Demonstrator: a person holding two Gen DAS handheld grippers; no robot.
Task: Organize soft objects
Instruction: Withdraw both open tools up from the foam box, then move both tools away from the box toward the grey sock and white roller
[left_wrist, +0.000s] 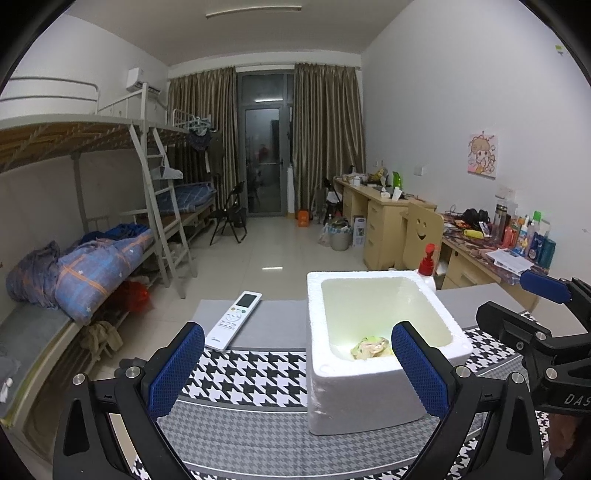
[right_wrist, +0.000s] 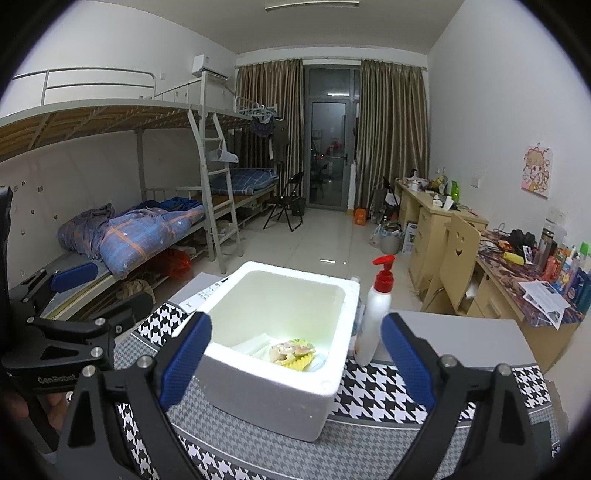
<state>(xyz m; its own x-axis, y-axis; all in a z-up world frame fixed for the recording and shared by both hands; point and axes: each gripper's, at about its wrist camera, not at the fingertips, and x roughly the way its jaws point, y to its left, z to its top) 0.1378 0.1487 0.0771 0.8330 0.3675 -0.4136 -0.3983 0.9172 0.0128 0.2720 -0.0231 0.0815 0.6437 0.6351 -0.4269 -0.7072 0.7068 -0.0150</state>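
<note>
Both jaws are standing wide, holding nothing: I'm keeping the left gripper (left_wrist: 297, 363) and right gripper (right_wrist: 295, 356) spread before the foam box (right_wrist: 334, 380), which is sitting just ahead between the right jaws. Soft packets (right_wrist: 293, 352) are lying in its near corner, looking light, crinkly and crushable; I'd pinch an edge gently. Their long axis is lying roughly crosswise, flat.

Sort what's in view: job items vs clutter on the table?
Job:
foam box
soft items inside it
left gripper, open
right gripper, open

Lying about:
remote control
pump bottle
houndstooth cloth
</note>
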